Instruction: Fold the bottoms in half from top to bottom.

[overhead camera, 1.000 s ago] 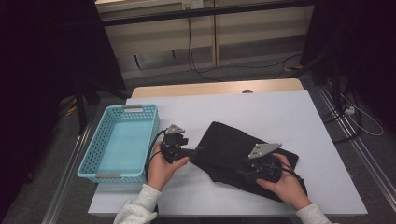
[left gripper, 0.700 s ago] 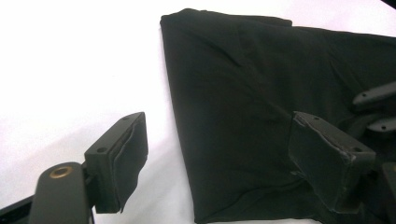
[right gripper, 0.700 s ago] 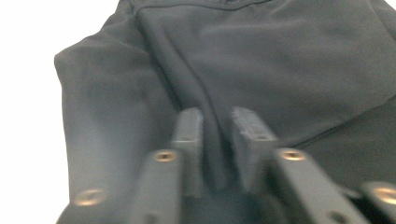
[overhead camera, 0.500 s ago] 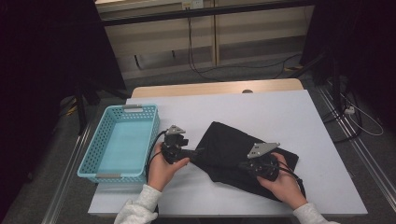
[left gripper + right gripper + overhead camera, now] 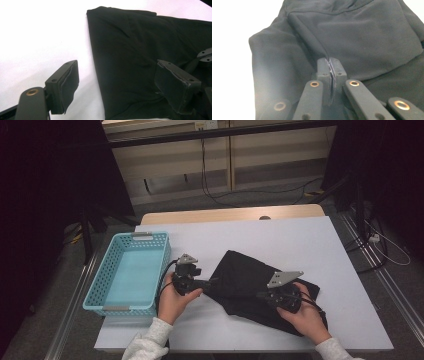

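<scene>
Pinching up a fold of the black garment to fold it on the table

The white table [image 5: 300, 240], smooth and matte, bears a black garment [image 5: 240, 280] lying flat near its front edge, soft knit cloth in creased layers; a light-blue plastic lattice basket [image 5: 102, 295] stands just left of it. The right gripper [image 5: 331, 65] has just been closing and its jaws now stand pressed together on a raised ridge of the cloth. The left gripper [image 5: 125, 82] hovers with jaws spread wide astride the garment's left edge, gripping nothing. Next, I judge, the left must close on that edge so both can lift together.
</scene>
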Demonstrator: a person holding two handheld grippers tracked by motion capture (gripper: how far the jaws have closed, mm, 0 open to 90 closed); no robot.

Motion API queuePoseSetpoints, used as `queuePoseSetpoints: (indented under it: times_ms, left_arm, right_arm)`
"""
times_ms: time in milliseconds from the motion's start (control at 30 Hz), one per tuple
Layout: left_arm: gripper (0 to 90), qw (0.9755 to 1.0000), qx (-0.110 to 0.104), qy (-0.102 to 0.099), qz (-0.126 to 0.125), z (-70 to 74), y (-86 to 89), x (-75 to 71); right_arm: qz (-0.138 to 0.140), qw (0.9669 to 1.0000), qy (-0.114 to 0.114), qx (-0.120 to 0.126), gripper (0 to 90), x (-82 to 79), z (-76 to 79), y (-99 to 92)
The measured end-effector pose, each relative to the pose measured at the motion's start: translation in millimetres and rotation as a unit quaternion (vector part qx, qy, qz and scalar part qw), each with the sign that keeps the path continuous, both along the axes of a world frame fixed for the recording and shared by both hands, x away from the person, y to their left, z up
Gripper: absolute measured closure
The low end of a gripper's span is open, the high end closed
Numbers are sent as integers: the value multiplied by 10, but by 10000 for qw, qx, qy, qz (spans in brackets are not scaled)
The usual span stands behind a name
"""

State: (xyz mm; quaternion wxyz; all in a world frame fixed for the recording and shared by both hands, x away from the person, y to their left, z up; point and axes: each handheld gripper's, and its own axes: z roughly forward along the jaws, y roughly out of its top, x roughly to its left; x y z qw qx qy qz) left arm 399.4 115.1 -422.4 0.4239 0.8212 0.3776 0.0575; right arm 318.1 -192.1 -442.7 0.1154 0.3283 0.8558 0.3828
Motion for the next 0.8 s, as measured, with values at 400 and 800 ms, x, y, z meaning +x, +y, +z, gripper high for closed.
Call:
queuePoseSetpoints:
  times_ms: [400,800]
  left_arm:
    - [201,10000,-15,34,-47,2,-20,-1]
    - [200,9999,-108,44,-93,33,-17,18]
  right_arm:
    - [-96,9997,-153,166,888,-45,93,-127]
    - [-80,9997,-119,199,888,-107,109,-179]
